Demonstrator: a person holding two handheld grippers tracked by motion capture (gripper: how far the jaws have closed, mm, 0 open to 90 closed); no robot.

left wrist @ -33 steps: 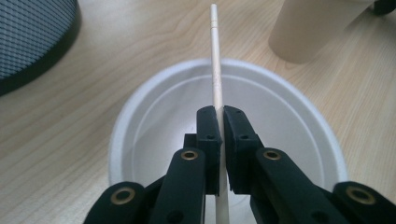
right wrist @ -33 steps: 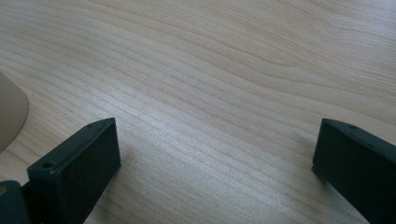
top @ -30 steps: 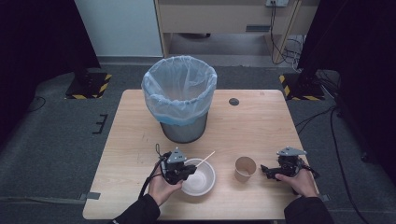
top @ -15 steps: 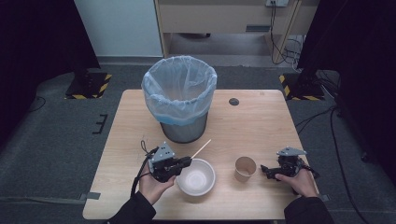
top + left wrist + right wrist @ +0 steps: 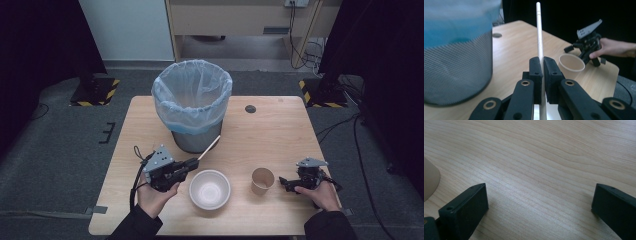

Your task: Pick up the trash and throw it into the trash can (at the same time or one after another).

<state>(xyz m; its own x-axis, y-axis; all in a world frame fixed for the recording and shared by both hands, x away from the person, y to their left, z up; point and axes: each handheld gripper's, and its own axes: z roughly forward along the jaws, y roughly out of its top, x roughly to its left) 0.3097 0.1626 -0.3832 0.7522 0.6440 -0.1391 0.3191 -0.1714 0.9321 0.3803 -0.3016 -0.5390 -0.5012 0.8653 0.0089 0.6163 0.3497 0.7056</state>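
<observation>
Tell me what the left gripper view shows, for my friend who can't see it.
The left gripper pinches a thin pale stick that points straight up. A mesh bin stands at the left, and a paper cup sits on the wooden table beyond.

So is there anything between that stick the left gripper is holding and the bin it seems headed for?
Nothing visible. The left gripper is shut on the wooden stick, whose tip points at the lined trash bin just beyond. The white bowl and paper cup sit off to the side, out of the path.
</observation>
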